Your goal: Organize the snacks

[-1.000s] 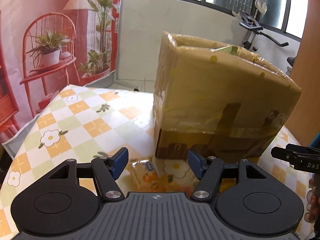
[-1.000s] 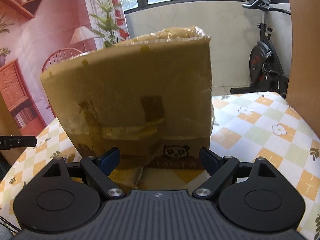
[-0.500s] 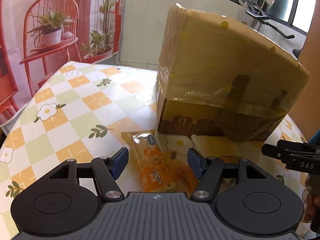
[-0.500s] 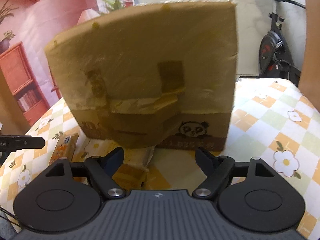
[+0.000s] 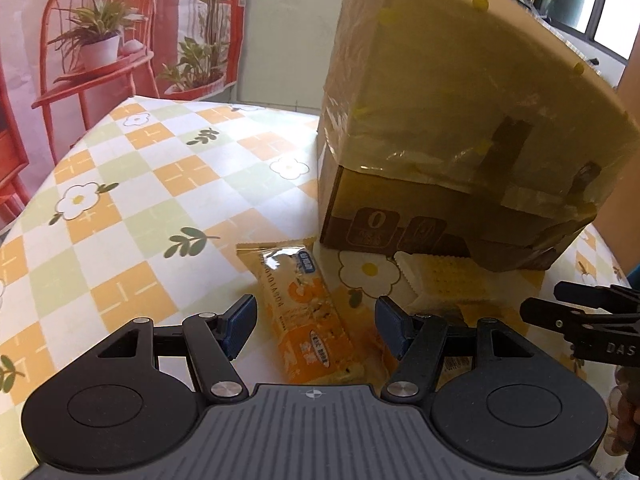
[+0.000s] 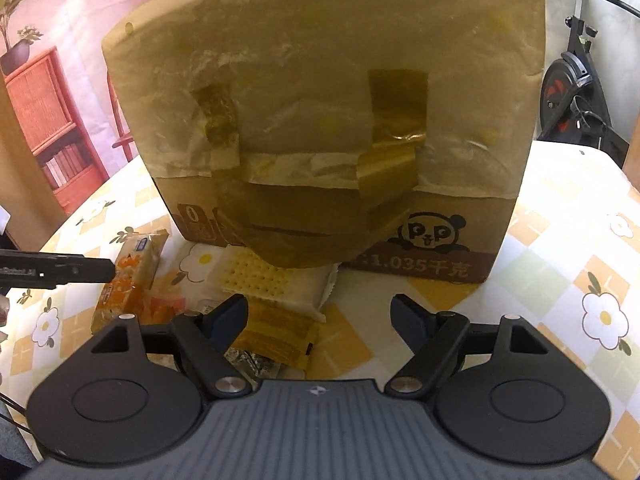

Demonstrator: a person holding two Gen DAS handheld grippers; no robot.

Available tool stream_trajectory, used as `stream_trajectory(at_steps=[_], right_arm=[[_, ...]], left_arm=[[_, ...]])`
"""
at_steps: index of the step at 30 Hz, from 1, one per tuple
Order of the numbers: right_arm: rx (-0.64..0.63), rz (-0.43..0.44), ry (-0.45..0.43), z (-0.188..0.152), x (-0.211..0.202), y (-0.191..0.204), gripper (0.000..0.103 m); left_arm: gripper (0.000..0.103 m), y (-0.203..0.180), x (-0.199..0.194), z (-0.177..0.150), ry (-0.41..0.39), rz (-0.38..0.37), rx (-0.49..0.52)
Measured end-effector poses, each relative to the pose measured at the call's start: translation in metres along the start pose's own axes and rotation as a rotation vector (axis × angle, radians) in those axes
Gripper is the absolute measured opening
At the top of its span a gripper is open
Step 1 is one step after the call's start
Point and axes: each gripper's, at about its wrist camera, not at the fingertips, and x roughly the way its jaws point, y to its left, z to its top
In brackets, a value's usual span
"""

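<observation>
**Snack packets lie loose in front of the box, both tongs spread above them**

Left wrist view: the left gripper (image 5: pixel 316 326) hangs over the checked tablecloth (image 5: pixel 120 200) with its jaws spread and nothing pinched. The orange snack bar (image 5: pixel 304 312) lies flat between the two blue pads, lengthwise away from the camera, with clear gaps on both sides. Just to its right sits the cracker packet (image 5: pixel 444 280), its far end close to the foot of the cardboard box (image 5: pixel 460 120), which is wrapped in paper and tape. The tip of the right gripper (image 5: pixel 580 320) shows at the right edge.

Right wrist view: the right gripper (image 6: pixel 320 318) is also spread and empty. Under its left pad lies a crumpled yellow wrapper (image 6: pixel 276 330); beyond that the cracker packet (image 6: pixel 276 280) lies against the box (image 6: pixel 320 100), and the orange bar (image 6: pixel 132 276) sits further left, beside the tip of the left gripper (image 6: pixel 56 270).

Handling, as a judgement: these packets look light, with thin, slick film that may slide on the cloth. The orange bar seems fairly firm, so a pinch across its narrow width at mid-length should hold. The crackers are likely brittle; a gentle squeeze on the long edges suits them better than force on the flat face.
</observation>
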Motion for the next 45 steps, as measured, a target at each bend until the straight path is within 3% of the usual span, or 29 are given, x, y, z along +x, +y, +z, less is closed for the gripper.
stream_trajectory(at_steps=[13, 18, 30, 34, 38, 45], right_arm=[[-0.005, 0.013, 0.024, 0.008, 0.016, 0.004, 0.081], [-0.042, 0.049, 0.021, 0.02, 0.03, 0.017, 0.083], [-0.076, 0.075, 0.032, 0.037, 0.061, 0.037, 0.085], [-0.119, 0.087, 0.071, 0.036, 0.073, 0.043, 0.088], [-0.192, 0.064, 0.076, 0.03, 0.075, 0.053, 0.088], [-0.172, 0.06, 0.086, 0.025, 0.07, 0.051, 0.088]], left_arm=[[0.066, -0.003, 0.022, -0.002, 0.033, 0.016, 0.008], [0.05, 0.004, 0.024, -0.003, 0.025, 0.014, 0.006], [0.049, 0.016, 0.025, -0.008, 0.025, -0.026, -0.043], [0.049, 0.017, 0.025, -0.009, 0.026, -0.031, -0.045], [0.049, 0.016, 0.026, -0.01, 0.031, -0.035, -0.041], [0.048, 0.013, 0.025, -0.014, 0.038, -0.024, -0.018]])
